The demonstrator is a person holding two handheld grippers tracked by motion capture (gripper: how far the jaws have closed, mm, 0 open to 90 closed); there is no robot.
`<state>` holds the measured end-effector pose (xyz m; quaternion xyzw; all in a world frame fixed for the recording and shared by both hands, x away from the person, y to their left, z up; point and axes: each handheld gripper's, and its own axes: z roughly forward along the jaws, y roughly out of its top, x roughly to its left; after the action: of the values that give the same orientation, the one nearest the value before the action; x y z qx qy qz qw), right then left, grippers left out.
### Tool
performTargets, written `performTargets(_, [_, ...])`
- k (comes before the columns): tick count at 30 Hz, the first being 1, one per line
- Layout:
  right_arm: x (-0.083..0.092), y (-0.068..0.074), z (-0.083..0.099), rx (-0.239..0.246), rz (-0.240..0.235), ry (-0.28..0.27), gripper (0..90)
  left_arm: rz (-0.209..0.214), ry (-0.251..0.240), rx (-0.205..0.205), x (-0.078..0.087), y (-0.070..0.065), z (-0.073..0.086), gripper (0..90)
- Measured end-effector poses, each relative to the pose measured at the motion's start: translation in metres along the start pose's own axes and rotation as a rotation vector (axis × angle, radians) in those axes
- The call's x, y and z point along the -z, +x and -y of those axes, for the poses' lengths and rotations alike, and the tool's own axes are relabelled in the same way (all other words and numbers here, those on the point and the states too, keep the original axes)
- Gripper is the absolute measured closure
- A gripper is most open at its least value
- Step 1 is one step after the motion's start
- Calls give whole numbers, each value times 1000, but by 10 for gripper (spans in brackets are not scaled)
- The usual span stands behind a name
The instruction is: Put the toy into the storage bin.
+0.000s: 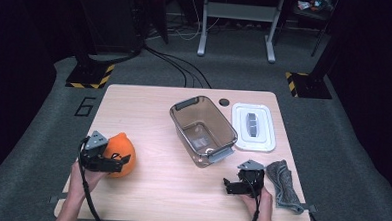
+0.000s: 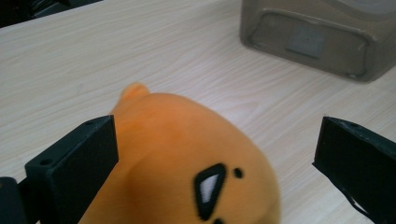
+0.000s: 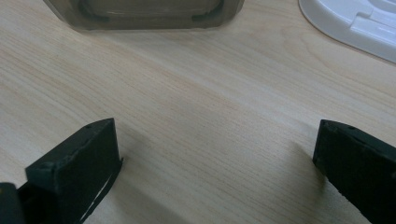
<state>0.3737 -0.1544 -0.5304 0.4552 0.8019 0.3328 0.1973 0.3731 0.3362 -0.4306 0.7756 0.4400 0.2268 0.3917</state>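
An orange plush toy [image 1: 122, 150] with a small black-and-white face [image 2: 187, 158] lies at the table's near left. My left gripper [image 1: 109, 161] is open around it: the plush sits between the two wide jaws [image 2: 217, 135], close against the left one and apart from the right one. A clear grey plastic bin [image 1: 203, 131] stands empty at the table's middle, and its wall [image 2: 317, 37] rises ahead of the plush. My right gripper [image 1: 242, 182] is open near the front edge, just short of the bin [image 3: 140, 11], with bare wood between its fingertips [image 3: 215, 130].
A white lid [image 1: 253, 127] lies flat to the right of the bin, its edge [image 3: 355, 23] at the upper right. A grey bunched cloth [image 1: 283, 184] rests at the table's [image 1: 170, 184] near right corner. A small round hole [image 1: 224, 101] marks the tabletop behind the bin.
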Motion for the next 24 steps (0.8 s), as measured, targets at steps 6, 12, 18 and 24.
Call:
performTargets(6, [0,0,0,-3,0,-1,0,-5,40,8,-3,17,8,0])
performTargets(12, [0,0,0,-4,1,-2,0,28,71,21,-12,24,18,0])
performTargets(18, [0,1,0,-9,1,-3,0,33,90,26,-19,23,25,20])
performTargets(24, [0,1,0,-7,4,-4,0,31,114,25,-24,19,31,131])
